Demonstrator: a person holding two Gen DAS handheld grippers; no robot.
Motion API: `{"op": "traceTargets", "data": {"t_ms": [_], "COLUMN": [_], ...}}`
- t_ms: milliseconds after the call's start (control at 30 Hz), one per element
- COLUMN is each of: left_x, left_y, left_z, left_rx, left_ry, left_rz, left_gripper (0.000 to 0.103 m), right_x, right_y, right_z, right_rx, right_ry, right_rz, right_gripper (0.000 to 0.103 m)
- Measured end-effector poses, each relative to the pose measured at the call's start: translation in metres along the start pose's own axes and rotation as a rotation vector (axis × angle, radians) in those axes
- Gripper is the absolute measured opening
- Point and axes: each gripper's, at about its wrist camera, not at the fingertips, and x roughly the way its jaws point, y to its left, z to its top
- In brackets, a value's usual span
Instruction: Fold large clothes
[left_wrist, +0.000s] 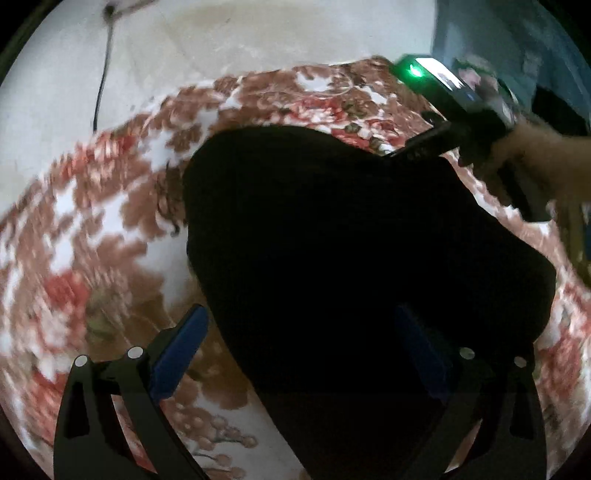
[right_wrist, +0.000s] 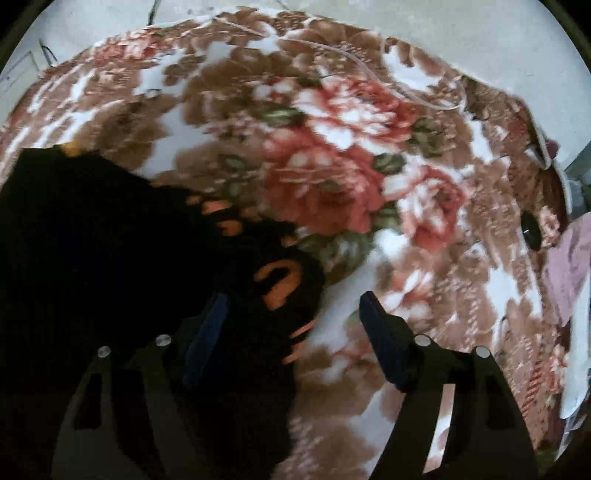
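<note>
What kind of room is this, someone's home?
Probably a home, most likely a bedroom. A thick flowered blanket is spread like bedding, a black garment lies on it, and a plain pale wall with a dangling cord stands behind it.

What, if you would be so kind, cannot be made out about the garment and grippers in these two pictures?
- Black garment: folds and seams lost in darkness, left wrist view.
- Orange print: blurred and creased, unreadable, right wrist view.
- Left gripper: right finger barely distinct against the garment.
- Floral blanket: motion-blurred.
</note>
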Motion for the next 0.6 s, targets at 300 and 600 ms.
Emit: {"op": "traceTargets", "data": {"t_ms": [300, 600], "left_x": [-0.015, 0.000], "left_y": [0.023, 0.074], "left_z": [0.001, 0.084], "left_rx": [-0.118, -0.366], "left_ry": [0.037, -0.003], "left_rz": [0.010, -0.007], "left_gripper": [0.098, 0.097], "right_x": [0.000, -0.085], "right_y": [-0.041, 0.029], "right_z": [0.000, -0.030], "right_rx": [0.056, 0.148], "right_ry": [0.029, -0.101], "right_rz": [-0.030, 0.200], "right_gripper": [0.070, 0.090]}}
